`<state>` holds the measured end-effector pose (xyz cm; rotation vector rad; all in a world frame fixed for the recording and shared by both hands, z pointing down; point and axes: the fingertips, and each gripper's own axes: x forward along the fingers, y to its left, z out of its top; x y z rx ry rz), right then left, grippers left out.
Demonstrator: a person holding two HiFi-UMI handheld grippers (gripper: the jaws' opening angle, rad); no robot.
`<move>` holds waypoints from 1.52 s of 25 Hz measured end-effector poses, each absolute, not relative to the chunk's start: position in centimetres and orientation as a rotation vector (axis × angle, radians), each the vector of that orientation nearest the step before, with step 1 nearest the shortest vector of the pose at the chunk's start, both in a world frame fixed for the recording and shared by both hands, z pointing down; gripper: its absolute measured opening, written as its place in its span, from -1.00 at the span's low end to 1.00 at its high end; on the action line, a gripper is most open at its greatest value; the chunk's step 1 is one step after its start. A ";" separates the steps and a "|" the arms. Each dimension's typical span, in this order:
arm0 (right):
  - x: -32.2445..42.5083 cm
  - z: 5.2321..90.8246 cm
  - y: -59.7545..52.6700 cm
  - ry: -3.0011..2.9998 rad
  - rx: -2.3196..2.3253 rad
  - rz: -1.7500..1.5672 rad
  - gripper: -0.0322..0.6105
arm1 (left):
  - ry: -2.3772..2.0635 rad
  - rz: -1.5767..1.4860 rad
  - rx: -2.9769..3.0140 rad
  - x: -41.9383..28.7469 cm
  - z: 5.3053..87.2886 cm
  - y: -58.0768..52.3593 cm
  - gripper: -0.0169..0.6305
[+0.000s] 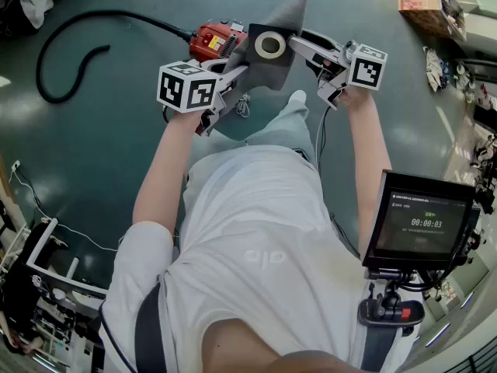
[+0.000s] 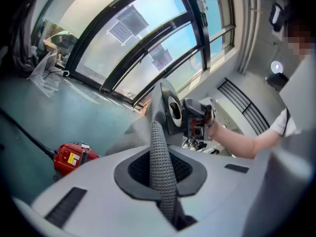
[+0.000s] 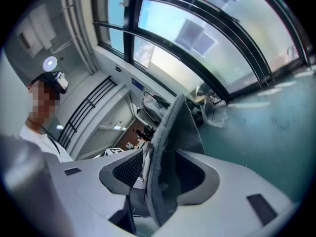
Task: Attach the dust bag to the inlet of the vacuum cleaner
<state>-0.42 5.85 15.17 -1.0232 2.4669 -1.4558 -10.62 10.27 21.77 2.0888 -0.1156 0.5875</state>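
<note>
- Head view showed the grey dust bag (image 1: 281, 64) held up in front of me, with the red vacuum cleaner (image 1: 215, 41) on the teal floor (image 1: 116, 146) below it.
- My left gripper (image 1: 235, 74) was clenched on the bag's fabric edge, jaws nearly together.
- My right gripper (image 1: 301, 47) gripped the opposite side by the round collar (image 1: 269, 45), jaws partly apart; the pads seemed to press it.
- A black hose (image 1: 93, 12) curled away from the vacuum cleaner.

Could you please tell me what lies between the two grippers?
The dust bag, clamped by both the left gripper and the right gripper, as the head view shows.
</note>
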 end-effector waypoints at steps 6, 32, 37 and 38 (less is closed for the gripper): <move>-0.3 22.4 9.5 2.261 -0.751 -1.764 -0.79 | -0.137 0.793 2.163 -8.3 28.9 14.9 -0.87; 14.7 40.6 2.4 1.541 -1.158 -2.014 -0.79 | -0.471 0.938 2.596 8.5 43.9 11.6 0.75; 19.9 37.9 5.3 1.403 -1.244 -2.021 -0.79 | -0.604 0.996 2.674 13.0 42.6 11.4 0.27; 21.2 37.6 6.4 1.386 -1.264 -2.028 -0.79 | -0.572 0.929 2.635 13.8 41.9 12.1 -0.14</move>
